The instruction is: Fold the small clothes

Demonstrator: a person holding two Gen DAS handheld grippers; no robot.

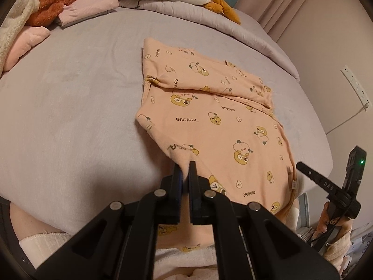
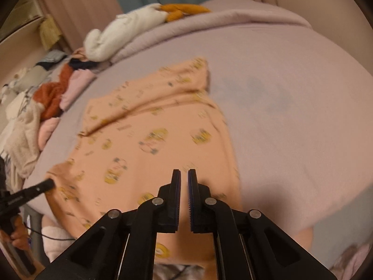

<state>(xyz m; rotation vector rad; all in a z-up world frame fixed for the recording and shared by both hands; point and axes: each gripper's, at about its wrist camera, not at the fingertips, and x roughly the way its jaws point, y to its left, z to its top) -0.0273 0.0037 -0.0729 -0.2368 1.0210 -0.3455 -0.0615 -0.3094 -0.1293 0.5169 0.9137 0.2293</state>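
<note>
Peach printed top [image 1: 209, 121] lying on the bed [image 1: 70, 107]; left gripper [image 1: 185, 166] pinching its near hem corner; right gripper [image 2: 184, 175] clamping the opposite near hem; garment stretching away from both

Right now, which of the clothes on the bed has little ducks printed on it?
The peach top spread in the middle of the bed. The pink clothes and orange fuzzy piece at the far edge are plain.

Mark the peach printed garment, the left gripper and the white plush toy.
peach printed garment [image 1: 209, 126], left wrist view, flat middle of the fabric.
left gripper [image 1: 185, 170], left wrist view, between fingertips pinching the hem.
white plush toy [image 2: 121, 32], right wrist view, its body.
</note>
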